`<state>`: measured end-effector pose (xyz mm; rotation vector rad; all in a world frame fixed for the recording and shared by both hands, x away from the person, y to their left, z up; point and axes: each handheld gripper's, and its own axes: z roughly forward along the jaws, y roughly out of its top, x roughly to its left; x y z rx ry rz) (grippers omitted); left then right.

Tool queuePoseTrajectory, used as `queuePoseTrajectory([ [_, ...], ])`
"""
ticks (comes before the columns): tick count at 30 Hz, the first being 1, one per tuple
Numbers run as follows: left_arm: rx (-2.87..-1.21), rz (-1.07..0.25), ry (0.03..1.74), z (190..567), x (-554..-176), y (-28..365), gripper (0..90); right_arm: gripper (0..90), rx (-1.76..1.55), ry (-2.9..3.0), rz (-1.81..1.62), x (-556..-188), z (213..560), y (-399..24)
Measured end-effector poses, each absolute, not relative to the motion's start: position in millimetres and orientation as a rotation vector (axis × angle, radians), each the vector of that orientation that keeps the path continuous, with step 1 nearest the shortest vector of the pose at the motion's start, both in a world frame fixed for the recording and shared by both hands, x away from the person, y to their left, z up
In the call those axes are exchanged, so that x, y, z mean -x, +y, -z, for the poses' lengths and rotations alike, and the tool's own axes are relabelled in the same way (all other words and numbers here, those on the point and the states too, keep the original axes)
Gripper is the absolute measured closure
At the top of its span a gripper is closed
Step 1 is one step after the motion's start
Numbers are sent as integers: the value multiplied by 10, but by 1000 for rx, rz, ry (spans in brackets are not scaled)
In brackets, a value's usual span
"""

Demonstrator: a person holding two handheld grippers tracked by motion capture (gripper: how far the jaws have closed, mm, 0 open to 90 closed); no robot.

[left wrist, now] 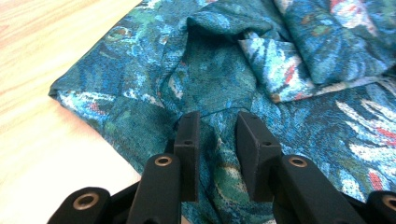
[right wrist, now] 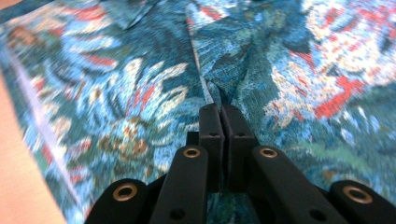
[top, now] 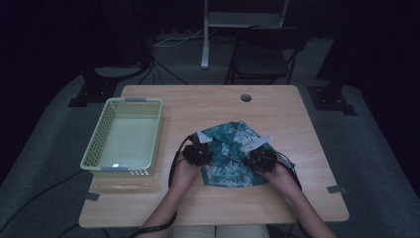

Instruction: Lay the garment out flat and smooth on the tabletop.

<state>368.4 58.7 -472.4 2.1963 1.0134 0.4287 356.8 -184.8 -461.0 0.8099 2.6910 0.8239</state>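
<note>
A teal floral cloth (top: 230, 166) lies loosely folded on the wooden table (top: 198, 104), right of centre near the front. My left gripper (top: 198, 152) rests on the cloth's left part. In the left gripper view its jaws (left wrist: 217, 116) stand apart, open, with a low ridge of the cloth (left wrist: 210, 79) running between them. My right gripper (top: 261, 158) is on the cloth's right part. In the right gripper view it (right wrist: 220, 108) is shut, pinching a raised crease of the cloth (right wrist: 116, 93) that runs up from the tips.
A pale green perforated basket (top: 133, 101) stands on the table's left side with nothing in it. A round cable hole (top: 246, 97) sits near the far edge. A dark chair (top: 265, 54) stands beyond the table.
</note>
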Motion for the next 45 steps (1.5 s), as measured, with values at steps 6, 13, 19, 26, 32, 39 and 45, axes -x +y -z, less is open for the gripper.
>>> queuePoseTrajectory([
  [6,-2215,-418,971,4721,-3462,756,715,882,-758,2723,-908,-3375,4509,-1863],
  [13,-2159,-395,926,4777,-3374,914,701,884,-900,2532,-1040,-3452,4183,-2234],
  [19,-2187,-371,904,4759,-3394,932,689,884,-1054,2412,-1055,-3608,4125,-2570],
  [26,-2203,-355,883,4753,-3411,957,685,884,-1231,2344,-1031,-3886,4190,-2887],
  [32,-2209,-349,873,4748,-3417,978,684,883,-1344,2280,-998,-4085,4201,-3101],
  [39,-2222,-329,881,4732,-3437,1012,689,883,-1465,2255,-918,-4326,4311,-3329],
  [45,-2227,-329,876,4729,-3439,1019,691,882,-1520,2283,-875,-4425,4454,-3427],
])
